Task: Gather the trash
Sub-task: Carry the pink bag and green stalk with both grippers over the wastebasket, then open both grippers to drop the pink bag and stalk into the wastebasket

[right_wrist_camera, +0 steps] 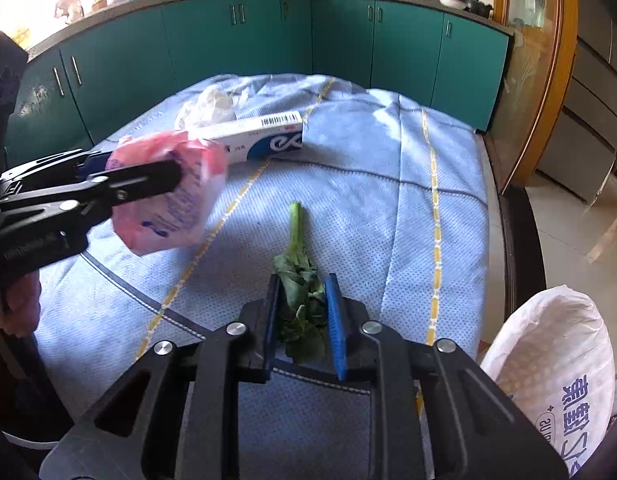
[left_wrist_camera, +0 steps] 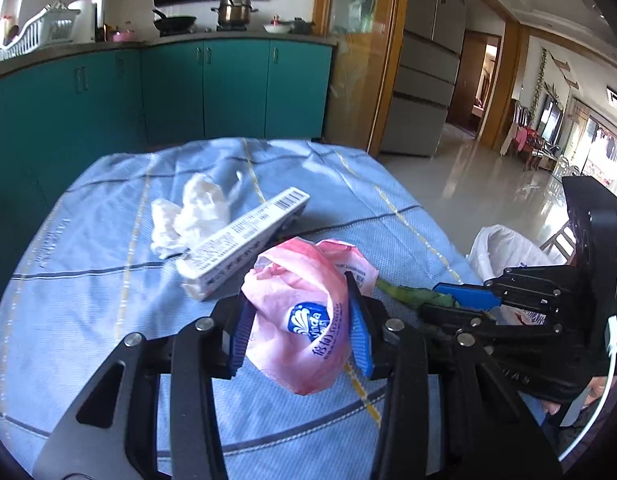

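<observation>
1. Left wrist view, left of the frame: a crumpled white tissue (left_wrist_camera: 188,216) lies on the blue checked tablecloth (left_wrist_camera: 88,312), touching the far side of a long white carton (left_wrist_camera: 248,240) that runs diagonally toward the upper middle
2. Lower centre of the same view: the left gripper (left_wrist_camera: 300,336) has its blue-padded fingers (left_wrist_camera: 239,340) clamped on a crumpled pink wrapper (left_wrist_camera: 304,312) with a blue round logo; the wrapper bulges out between the pads and appears lifted off the cloth
3. Right of this frame: the right gripper (left_wrist_camera: 444,304) comes in from the side, its fingers pinched on a wilted green leaf stalk (left_wrist_camera: 408,295) just right of the wrapper; behind it stands a white plastic bag (left_wrist_camera: 504,248)
4. Right wrist view, left of the frame: the left gripper (right_wrist_camera: 188,172) holds the pink wrapper (right_wrist_camera: 180,196) above the tablecloth (right_wrist_camera: 368,184), in front of the carton (right_wrist_camera: 264,138) and tissue (right_wrist_camera: 212,108)
5. Lower centre: the right gripper (right_wrist_camera: 302,320) has its pads (right_wrist_camera: 334,320) closed on the leafy end of the green leaf stalk (right_wrist_camera: 296,268), whose thin stem points away up the frame; whether the stem rests on the cloth I cannot tell
6. Lower right corner: the white plastic bag (right_wrist_camera: 556,352), printed with blue characters, sits past the table's edge, mouth open
</observation>
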A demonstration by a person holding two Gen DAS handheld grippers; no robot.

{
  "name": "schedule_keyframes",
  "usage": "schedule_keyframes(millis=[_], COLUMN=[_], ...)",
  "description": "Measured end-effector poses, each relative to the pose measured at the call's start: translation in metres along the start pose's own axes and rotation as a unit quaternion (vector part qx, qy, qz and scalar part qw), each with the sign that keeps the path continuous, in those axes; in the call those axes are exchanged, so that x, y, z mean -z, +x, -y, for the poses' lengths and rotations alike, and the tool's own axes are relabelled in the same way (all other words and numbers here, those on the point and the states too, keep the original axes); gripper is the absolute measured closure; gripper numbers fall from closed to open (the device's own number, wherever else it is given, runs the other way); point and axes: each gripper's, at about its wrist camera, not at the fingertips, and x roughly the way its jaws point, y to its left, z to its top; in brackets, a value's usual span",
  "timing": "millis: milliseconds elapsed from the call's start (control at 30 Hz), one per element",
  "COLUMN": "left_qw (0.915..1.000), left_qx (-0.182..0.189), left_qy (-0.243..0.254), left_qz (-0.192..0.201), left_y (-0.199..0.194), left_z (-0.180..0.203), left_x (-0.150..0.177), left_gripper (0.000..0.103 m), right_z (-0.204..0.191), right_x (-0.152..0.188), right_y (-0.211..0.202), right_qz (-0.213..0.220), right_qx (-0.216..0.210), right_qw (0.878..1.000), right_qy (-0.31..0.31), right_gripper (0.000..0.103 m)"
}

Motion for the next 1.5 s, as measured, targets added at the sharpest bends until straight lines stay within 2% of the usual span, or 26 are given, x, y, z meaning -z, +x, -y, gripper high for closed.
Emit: schedule_keyframes(millis=[233,400,433,700,833,1000,1067,1100,1133,1267,1300,1433,1500], left_qw=[0.9998,0.9996,0.9995,0.993,0.9839,0.9726,0.9677,0.9672,0.9679,0.9741,0.977,0.9879,0.9933], left_qx=[-0.003,0.011,0.016,0.091,0.154,0.203,0.218,0.217,0.214,0.193,0.183,0.138,0.099], left_qy=[-0.003,0.012,0.016,0.075,0.091,0.112,0.122,0.126,0.127,0.115,0.108,0.07,0.053], left_qz=[0.019,0.021,0.02,0.01,0.003,-0.019,-0.034,-0.036,-0.036,-0.021,-0.015,0.007,0.025], left_y=[-0.024,-0.03,-0.03,-0.01,0.008,0.031,0.041,0.043,0.045,0.038,0.035,0.016,0.003], left_z=[0.002,0.023,0.029,0.114,0.159,0.202,0.214,0.218,0.219,0.202,0.192,0.151,0.116], left_x=[-0.002,-0.003,-0.004,-0.007,-0.009,-0.006,-0.003,-0.001,0.0,-0.001,-0.003,-0.01,-0.012], left_gripper=[0.06,0.06,0.06,0.06,0.06,0.059,0.053,0.049,0.04,0.031,0.03,0.026,0.025], right_z=[0.02,0.055,0.065,0.113,0.13,0.143,0.149,0.152,0.155,0.16,0.159,0.151,0.143], right_x=[0.008,0.031,0.04,0.107,0.128,0.141,0.142,0.143,0.144,0.146,0.145,0.133,0.122], right_y=[-0.039,-0.073,-0.083,-0.131,-0.143,-0.144,-0.145,-0.146,-0.148,-0.154,-0.154,-0.146,-0.138], right_qz=[0.056,0.083,0.086,0.108,0.109,0.098,0.098,0.101,0.104,0.121,0.123,0.122,0.119], right_qx=[0.012,0.049,0.066,0.156,0.175,0.194,0.2,0.204,0.207,0.212,0.211,0.196,0.18], right_qw=[0.998,0.992,0.989,0.965,0.955,0.948,0.943,0.941,0.938,0.93,0.931,0.939,0.946], right_qy=[0.031,0.082,0.097,0.183,0.213,0.233,0.245,0.252,0.259,0.274,0.272,0.255,0.241], right_gripper=[0.081,0.081,0.081,0.081,0.081,0.081,0.081,0.079,0.077,0.044,0.04,0.034,0.033])
